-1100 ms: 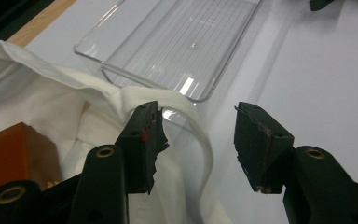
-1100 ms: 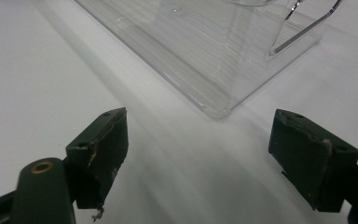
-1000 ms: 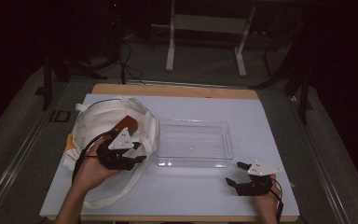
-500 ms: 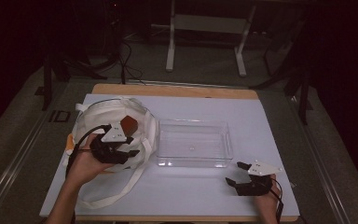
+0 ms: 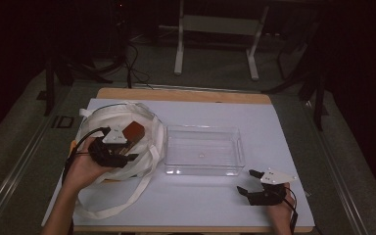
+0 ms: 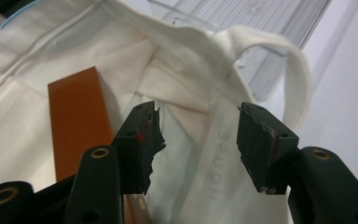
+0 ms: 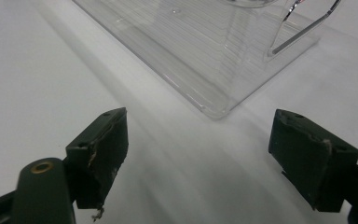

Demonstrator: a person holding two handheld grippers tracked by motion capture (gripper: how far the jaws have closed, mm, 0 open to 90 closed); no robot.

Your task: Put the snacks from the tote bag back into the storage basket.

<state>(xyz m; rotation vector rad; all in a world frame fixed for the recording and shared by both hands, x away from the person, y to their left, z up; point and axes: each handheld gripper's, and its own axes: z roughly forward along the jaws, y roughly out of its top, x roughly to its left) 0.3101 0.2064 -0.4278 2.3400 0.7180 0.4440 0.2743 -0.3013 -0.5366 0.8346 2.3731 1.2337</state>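
Note:
A white cloth tote bag [image 5: 105,125] lies open on the table's left side, with an orange-brown box [image 5: 133,131] inside it. My left gripper [image 5: 129,152] hovers over the bag's near edge, open, nothing between its jaws. In the left gripper view the box [image 6: 77,119] lies left of the jaws, and the bag's fabric [image 6: 186,154] and a handle loop [image 6: 279,51] lie ahead. A clear plastic tray [image 5: 203,149] sits empty at the table's middle. My right gripper [image 5: 247,182] rests open near the front right edge, facing the tray's corner [image 7: 214,109].
The bag's long straps [image 5: 122,196] trail over the white table surface [image 5: 200,205] toward the front left. A wooden board edge [image 5: 186,94] shows at the table's far side. Beyond it stand metal frame legs [image 5: 178,44] on a dark floor.
My left gripper has moved left and farther back over the bag, closer to the orange-brown box. The right gripper has stayed put.

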